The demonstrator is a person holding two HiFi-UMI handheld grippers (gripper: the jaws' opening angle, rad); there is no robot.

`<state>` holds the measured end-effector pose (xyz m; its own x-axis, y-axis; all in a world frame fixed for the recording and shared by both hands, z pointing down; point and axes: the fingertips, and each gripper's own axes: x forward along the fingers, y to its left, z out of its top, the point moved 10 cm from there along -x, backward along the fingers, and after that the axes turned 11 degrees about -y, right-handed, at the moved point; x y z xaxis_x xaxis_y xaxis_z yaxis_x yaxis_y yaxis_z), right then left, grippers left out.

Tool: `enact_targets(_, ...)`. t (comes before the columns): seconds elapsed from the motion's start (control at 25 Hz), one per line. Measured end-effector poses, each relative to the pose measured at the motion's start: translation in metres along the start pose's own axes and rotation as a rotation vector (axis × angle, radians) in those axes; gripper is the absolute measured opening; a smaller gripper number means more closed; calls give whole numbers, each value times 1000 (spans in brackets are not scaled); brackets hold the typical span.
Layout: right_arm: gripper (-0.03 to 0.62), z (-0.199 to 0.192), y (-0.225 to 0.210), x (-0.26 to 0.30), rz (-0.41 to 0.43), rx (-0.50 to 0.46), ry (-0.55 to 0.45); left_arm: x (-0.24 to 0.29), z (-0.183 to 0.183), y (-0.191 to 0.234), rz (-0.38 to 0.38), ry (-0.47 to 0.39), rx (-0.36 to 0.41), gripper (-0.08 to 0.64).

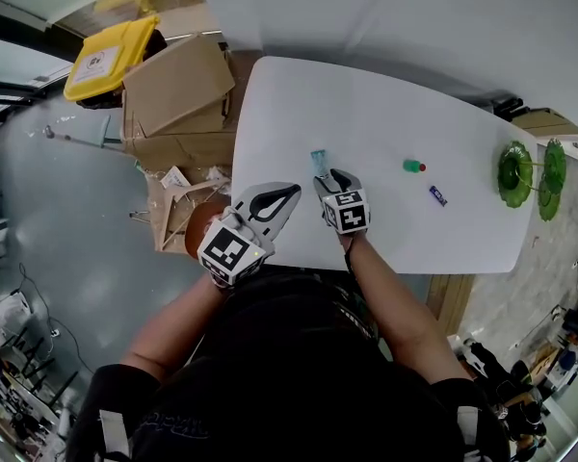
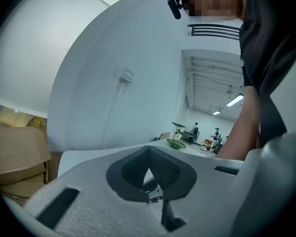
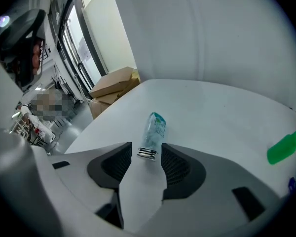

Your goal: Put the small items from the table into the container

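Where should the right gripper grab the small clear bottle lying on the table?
Across the neck, just behind the silver cap, coming from the cap end. The bottle lies flat, pointing away from the right gripper, whose open jaws flank the cap.

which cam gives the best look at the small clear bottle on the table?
Right gripper view: the small clear bottle lies close up on its side, silver cap toward the camera between the right gripper's open fingers. Head view shows it tiny beyond that gripper. Left gripper view doesn't show it.
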<state>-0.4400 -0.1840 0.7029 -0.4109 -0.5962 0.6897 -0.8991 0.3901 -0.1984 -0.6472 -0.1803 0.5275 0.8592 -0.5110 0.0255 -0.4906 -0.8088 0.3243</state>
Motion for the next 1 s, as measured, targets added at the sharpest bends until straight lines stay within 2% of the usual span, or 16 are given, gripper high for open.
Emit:
enact_targets(0.32,181,-8,-5,13,-43,-17,52,-1,-1,2,-14,-6,2,6)
enact_targets(0.4,150,-8,-6,13,-52,-32,58,-3,0,2,-9,-7,3,6)
enact_targets(0.56,146,-6,-5,14,-55,-67,71,-6,-1,3,-14,-9,5,7)
enact_targets(1.0,143,5,7,-23,-58,-142,-9,-5,2,-8,-25,-26,9,6)
